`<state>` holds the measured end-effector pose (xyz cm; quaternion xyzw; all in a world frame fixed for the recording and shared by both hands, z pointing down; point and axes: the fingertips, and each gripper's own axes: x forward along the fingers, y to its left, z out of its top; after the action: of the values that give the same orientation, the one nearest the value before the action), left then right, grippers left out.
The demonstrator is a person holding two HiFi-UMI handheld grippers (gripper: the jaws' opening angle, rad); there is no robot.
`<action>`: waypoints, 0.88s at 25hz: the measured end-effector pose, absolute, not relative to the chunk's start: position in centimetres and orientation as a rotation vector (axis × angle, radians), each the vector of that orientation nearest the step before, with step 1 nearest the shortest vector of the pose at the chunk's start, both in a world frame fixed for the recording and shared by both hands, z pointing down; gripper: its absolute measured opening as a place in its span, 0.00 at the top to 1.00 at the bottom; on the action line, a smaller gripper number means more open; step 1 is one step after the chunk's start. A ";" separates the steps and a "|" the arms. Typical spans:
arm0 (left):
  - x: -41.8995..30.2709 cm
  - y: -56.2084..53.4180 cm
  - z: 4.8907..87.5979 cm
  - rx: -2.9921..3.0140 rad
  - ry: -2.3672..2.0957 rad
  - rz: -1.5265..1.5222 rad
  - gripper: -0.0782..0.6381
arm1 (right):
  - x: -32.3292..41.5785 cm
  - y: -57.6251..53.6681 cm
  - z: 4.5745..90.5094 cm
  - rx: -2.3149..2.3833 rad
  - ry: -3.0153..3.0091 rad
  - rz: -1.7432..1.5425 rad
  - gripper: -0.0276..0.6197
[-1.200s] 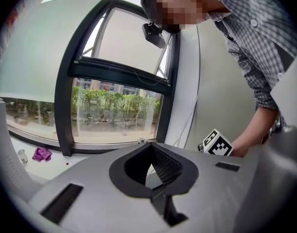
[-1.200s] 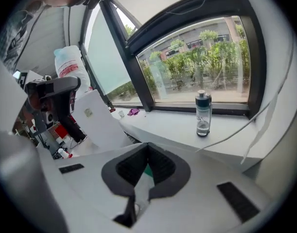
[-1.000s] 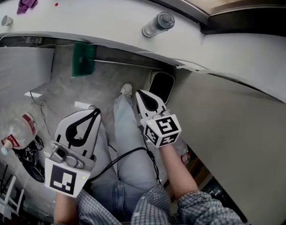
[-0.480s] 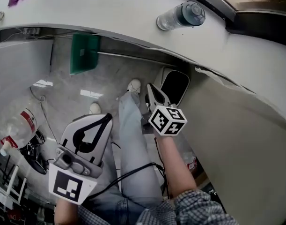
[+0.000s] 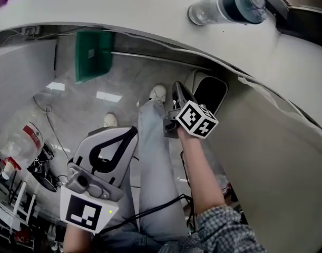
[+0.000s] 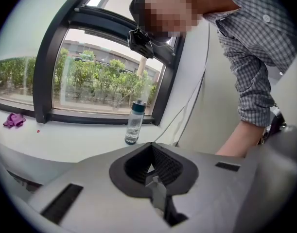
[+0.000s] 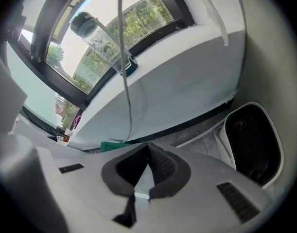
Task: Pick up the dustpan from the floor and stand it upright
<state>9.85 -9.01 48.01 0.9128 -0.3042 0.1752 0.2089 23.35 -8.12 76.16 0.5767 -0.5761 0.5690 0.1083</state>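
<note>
Under the overhang of a white curved window-ledge surface [image 5: 150, 15], a green plastic dustpan [image 5: 92, 54] lies on the grey marbled floor [image 5: 71, 104]. Its thin pale handle [image 5: 155, 58] runs to the right along the foot of the ledge.

Seen from the head camera, the left tool [image 5: 130, 135] hangs low at the left, and the right tool [image 5: 178, 90] points down beside the person's outstretched leg in blue jeans [image 5: 153, 157]. Both tools have their jaws pressed together with nothing between them. Both are well apart from the dustpan.

The step in hand looks like the reach toward the dustpan, with no grip made yet. The next move calls for spreading one tool's jaws, bringing it lower and forward, and closing on the handle or the pan's rim. The pan can then be tipped up to stand.

Room is tight. The ledge edge juts out above the dustpan, so a lift should draw it outward first. A white bin with a black inside [image 5: 211, 91] stands just beyond the right tool. White shoes [image 5: 158, 93] and a thin cable [image 5: 50, 125] lie on the floor between the tools and the pan. Cluttered bottles [image 5: 21, 141] crowd the left, and a clear water bottle [image 5: 229, 7] lies on the surface above.
</note>
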 end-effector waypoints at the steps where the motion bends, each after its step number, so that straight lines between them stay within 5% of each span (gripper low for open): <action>1: 9.9 -8.9 48.6 2.537 -0.840 0.490 0.88 | 23.5 -8.0 77.0 1.701 -1.680 1.686 0.95; 22: 12.6 -9.3 58.3 2.568 -0.761 0.501 0.88 | 26.9 -8.6 90.5 1.816 -1.507 1.721 0.94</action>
<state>12.57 -9.30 58.26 0.9220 -0.2733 0.1800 0.2070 26.85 -8.58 90.52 0.6180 -0.5129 0.5856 0.1099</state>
